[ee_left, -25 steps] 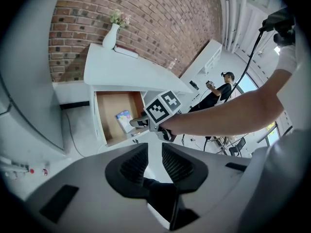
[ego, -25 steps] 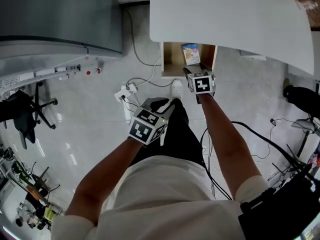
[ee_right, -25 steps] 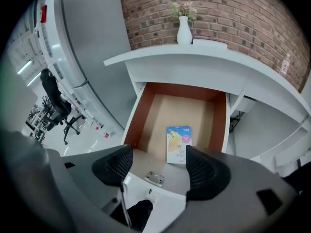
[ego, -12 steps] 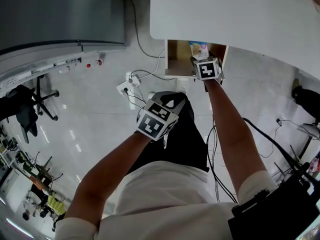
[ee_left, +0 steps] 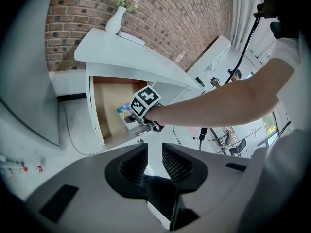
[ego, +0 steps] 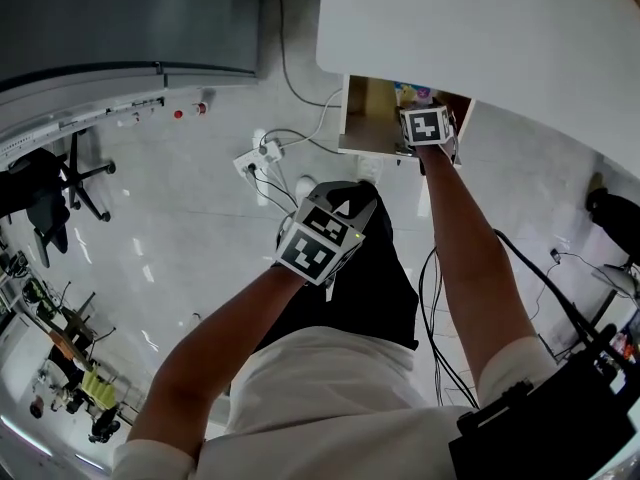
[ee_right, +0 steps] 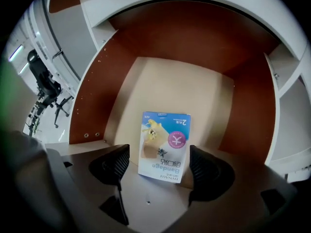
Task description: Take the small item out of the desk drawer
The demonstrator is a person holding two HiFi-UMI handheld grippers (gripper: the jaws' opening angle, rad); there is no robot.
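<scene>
A small blue-and-white bandage packet [ee_right: 164, 147] lies flat on the floor of the open wooden drawer [ee_right: 97, 91] under the white desk [ego: 500, 28]. My right gripper [ee_right: 159, 154] reaches down into the drawer; its jaws have just been opening and stand wide, open. The packet's near end lies between the fingers [ee_right: 116, 161], with a gap on each side. In the head view the right gripper [ego: 427, 126] covers most of the packet [ego: 410, 94]. My left gripper [ego: 322, 240] hangs over the person's knees, away from the drawer [ego: 365, 128]. In its own view the left gripper [ee_left: 154, 152] has narrowly parted, empty jaws.
A power strip with cables [ego: 255, 163] lies on the tiled floor left of the drawer. A grey desk [ego: 120, 18] and an office chair [ego: 60, 183] stand at the left. A white vase [ee_left: 116, 18] sits on the desk against a brick wall.
The right gripper has gone down into the drawer and now covers most of the packet in the head view. The left gripper has sunk a little over the knees.
</scene>
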